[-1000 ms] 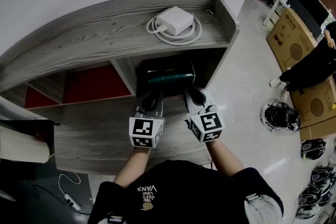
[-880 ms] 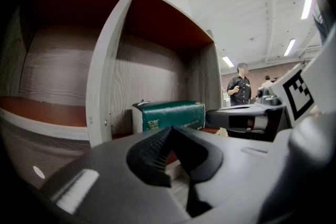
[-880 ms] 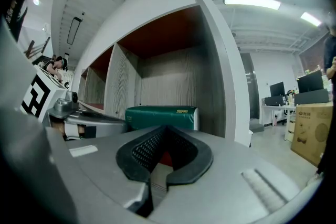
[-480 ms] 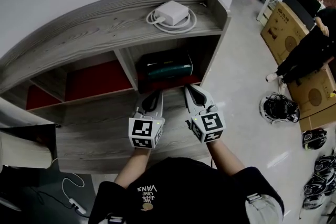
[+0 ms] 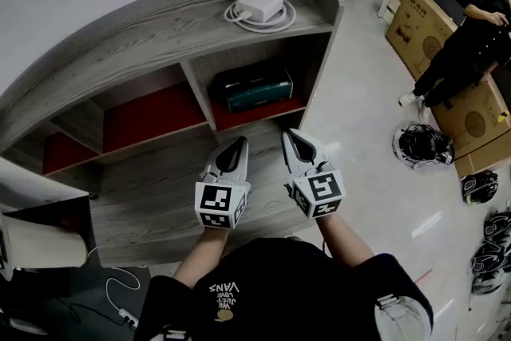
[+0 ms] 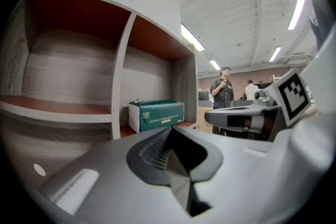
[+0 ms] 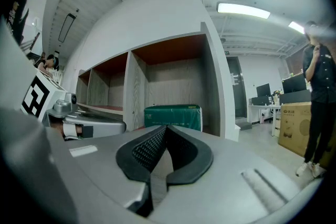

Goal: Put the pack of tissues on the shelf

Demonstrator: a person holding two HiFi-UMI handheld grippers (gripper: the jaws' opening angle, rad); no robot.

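Note:
The green pack of tissues (image 5: 254, 87) lies in the rightmost compartment of the grey wooden shelf (image 5: 144, 32), on its red floor. It also shows as a green pack of tissues (image 6: 156, 114) ahead in the left gripper view and as a pack of tissues (image 7: 173, 115) in the right gripper view. My left gripper (image 5: 236, 144) and right gripper (image 5: 289, 137) are side by side in front of and below that compartment, apart from the pack. Both are shut with nothing between the jaws.
A white power adapter with coiled cable (image 5: 259, 6) lies on the shelf top. A person in black (image 5: 463, 52) stands by cardboard boxes (image 5: 419, 16) at right. Dark gear (image 5: 421, 146) lies on the glossy floor. A cable (image 5: 120, 291) trails at lower left.
Both grippers have drawn back from the compartment, away from the pack, which stays on the shelf. The view has shifted so the shelf sits higher and further off.

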